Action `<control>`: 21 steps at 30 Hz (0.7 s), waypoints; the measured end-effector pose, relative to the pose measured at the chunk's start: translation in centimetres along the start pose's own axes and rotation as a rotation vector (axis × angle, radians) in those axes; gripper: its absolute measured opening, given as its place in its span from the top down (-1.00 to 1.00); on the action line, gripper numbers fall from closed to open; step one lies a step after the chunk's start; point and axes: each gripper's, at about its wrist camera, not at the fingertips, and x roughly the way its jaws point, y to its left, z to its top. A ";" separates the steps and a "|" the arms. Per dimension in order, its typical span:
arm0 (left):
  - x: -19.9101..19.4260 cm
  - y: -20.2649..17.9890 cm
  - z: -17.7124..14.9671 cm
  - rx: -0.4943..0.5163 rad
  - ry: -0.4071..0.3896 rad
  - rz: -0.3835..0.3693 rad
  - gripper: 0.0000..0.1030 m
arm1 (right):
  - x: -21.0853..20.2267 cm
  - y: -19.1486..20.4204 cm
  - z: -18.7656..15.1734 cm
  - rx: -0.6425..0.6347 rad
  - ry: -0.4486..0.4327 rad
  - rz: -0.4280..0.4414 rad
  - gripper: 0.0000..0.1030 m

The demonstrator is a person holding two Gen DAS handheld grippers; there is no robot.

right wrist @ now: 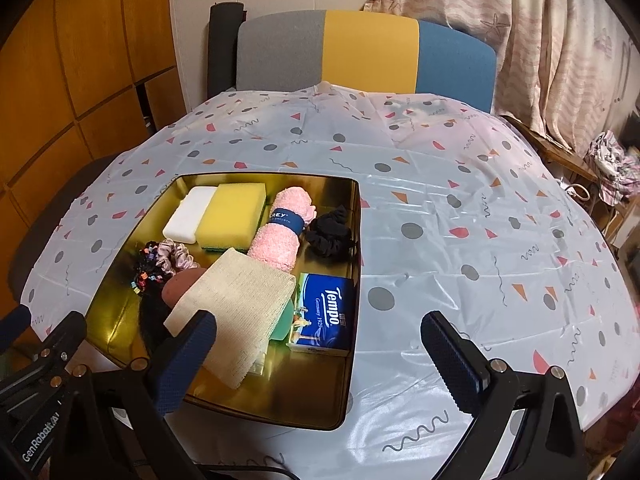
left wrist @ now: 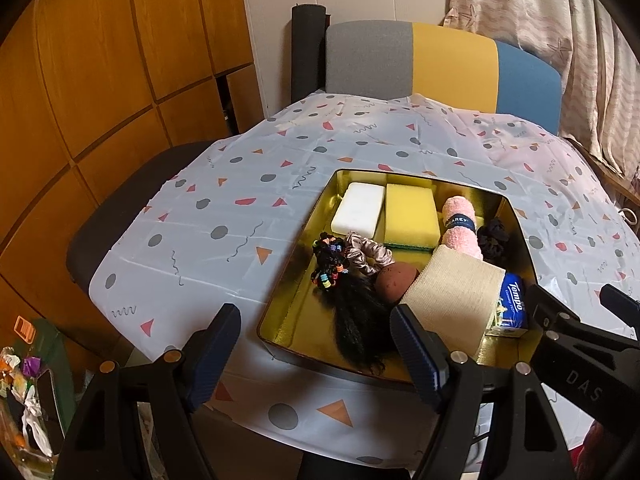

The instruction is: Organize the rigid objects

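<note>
A gold tin tray [left wrist: 288, 300] [right wrist: 120, 308] sits on the patterned tablecloth. It holds a white block [left wrist: 358, 210] [right wrist: 187, 214], a yellow sponge [left wrist: 410, 216] [right wrist: 232, 210], a rolled pink towel [left wrist: 460, 226] [right wrist: 282, 228], a beige cloth [left wrist: 452, 300] [right wrist: 236, 312], a blue Tempo tissue pack [left wrist: 512, 304] [right wrist: 326, 312], scrunchies, hair ties and a dark hairpiece [left wrist: 356, 324]. My left gripper [left wrist: 316, 354] is open and empty at the tray's near edge. My right gripper [right wrist: 320, 356] is open and empty above the tray's near right corner.
A grey, yellow and blue chair back [right wrist: 360, 52] stands behind the table. Wooden cabinets [left wrist: 100, 80] are on the left and a curtain [right wrist: 540, 40] on the right. Clutter lies on the floor at the lower left [left wrist: 28, 392].
</note>
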 end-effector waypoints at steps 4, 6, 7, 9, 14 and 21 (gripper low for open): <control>0.0 0.0 0.0 0.001 0.000 0.000 -0.52 | 0.1 0.0 0.0 -0.001 0.001 0.001 -1.00; 0.0 0.0 0.0 0.001 0.001 -0.003 -0.51 | 0.1 0.0 -0.1 -0.001 0.002 0.000 -1.00; 0.0 0.0 0.0 0.001 0.002 -0.004 -0.48 | 0.1 0.0 -0.1 -0.001 0.002 0.001 -1.00; 0.0 0.0 0.0 0.002 0.005 -0.005 -0.45 | 0.1 0.0 -0.1 0.000 0.003 -0.001 -1.00; 0.2 0.0 0.1 0.000 0.010 -0.006 -0.45 | 0.2 0.0 -0.1 0.003 0.003 -0.003 -1.00; 0.2 0.0 0.0 0.002 0.010 -0.005 -0.45 | 0.4 0.0 -0.2 0.002 0.011 0.001 -1.00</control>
